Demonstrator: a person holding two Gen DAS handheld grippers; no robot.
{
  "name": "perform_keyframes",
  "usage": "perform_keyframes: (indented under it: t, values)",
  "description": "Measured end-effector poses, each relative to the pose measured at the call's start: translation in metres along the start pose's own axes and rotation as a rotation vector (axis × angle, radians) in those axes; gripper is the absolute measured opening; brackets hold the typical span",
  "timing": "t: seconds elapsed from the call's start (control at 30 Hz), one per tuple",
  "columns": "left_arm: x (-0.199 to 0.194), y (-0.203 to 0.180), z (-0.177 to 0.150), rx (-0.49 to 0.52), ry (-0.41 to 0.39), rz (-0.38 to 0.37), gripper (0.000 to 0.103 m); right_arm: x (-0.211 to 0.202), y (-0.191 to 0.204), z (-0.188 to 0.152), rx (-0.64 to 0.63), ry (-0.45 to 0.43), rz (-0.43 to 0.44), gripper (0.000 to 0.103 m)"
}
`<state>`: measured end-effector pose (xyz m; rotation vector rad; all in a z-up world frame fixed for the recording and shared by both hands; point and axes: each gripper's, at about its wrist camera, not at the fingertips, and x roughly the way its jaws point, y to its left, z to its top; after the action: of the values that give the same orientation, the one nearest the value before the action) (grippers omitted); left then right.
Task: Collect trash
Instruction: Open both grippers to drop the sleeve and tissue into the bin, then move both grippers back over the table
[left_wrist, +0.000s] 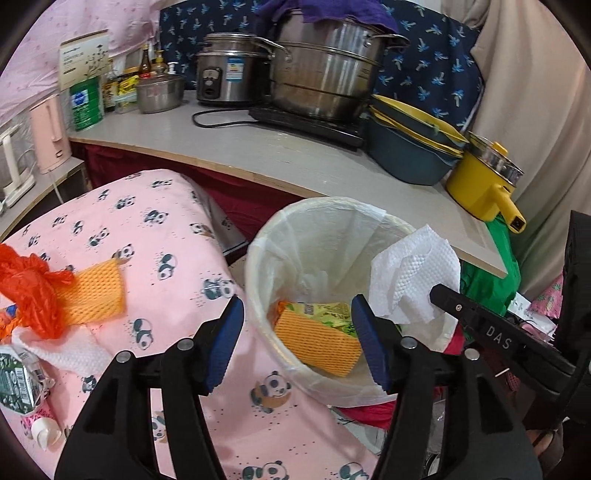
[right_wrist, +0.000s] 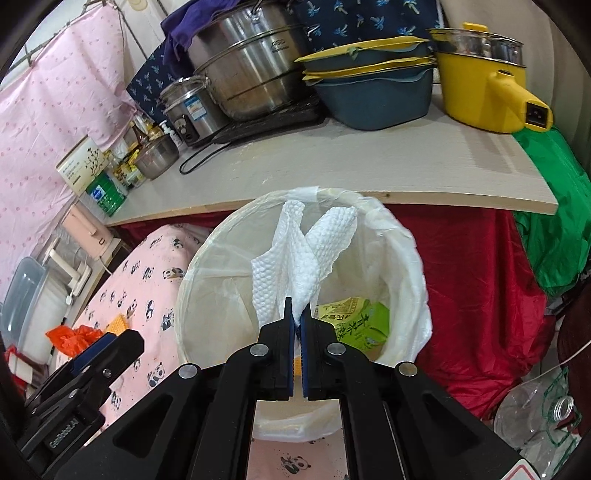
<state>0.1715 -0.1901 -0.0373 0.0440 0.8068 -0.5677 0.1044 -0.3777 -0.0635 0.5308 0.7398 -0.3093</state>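
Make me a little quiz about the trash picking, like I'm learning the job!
1. True or false: the right gripper is shut on the paper towel.
2. What already lies in the bin? A) an orange foam net and a green carton B) a glass bottle C) nothing
3. Fill in: the left gripper is ____, with nothing between its jaws.

Key: 1 true. 2 A. 3 open.
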Motion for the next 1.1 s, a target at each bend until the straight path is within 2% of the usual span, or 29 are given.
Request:
perform_keyframes:
  t: [0.1, 0.23, 0.3, 0.33, 0.37, 0.5, 0.73, 0.87, 1.1]
  values:
    - [-0.001, 0.005, -0.003, -0.006, 0.001, 0.022, 0.057, 0.005, 0.007, 0.001, -0.017, 0.003, 0.001, 0.008]
    - [-0.002, 0.009, -0.008, -0.012, 0.004, 0.052, 0.057, 0.009, 0.013, 0.005, -0.026, 0.01, -0.004, 0.009]
    - [-0.004, 0.012, -0.01, -0.015, 0.001, 0.063, 0.057, 0.005, 0.016, 0.006, -0.026, 0.003, -0.001, 0.02]
    - [-0.007, 0.013, -0.01, -0.015, -0.004, 0.073, 0.058, 0.002, 0.017, 0.006, -0.025, -0.008, 0.0, 0.033]
    - [-0.009, 0.014, -0.011, -0.016, -0.009, 0.082, 0.059, -0.002, 0.018, 0.006, -0.025, -0.024, -0.001, 0.041]
    - [-0.023, 0.022, -0.013, -0.033, -0.027, 0.11, 0.067, -0.016, 0.025, 0.006, -0.032, -0.042, 0.009, 0.043]
    - [-0.051, 0.041, -0.019, -0.052, -0.061, 0.159, 0.067, -0.038, 0.049, 0.003, -0.062, -0.064, 0.045, 0.044]
    - [-0.069, 0.057, -0.025, -0.08, -0.071, 0.182, 0.067, -0.049, 0.072, -0.006, -0.097, -0.068, 0.066, 0.05]
    - [-0.099, 0.09, -0.043, -0.138, -0.084, 0.24, 0.067, -0.059, 0.112, -0.025, -0.161, -0.042, 0.113, 0.054]
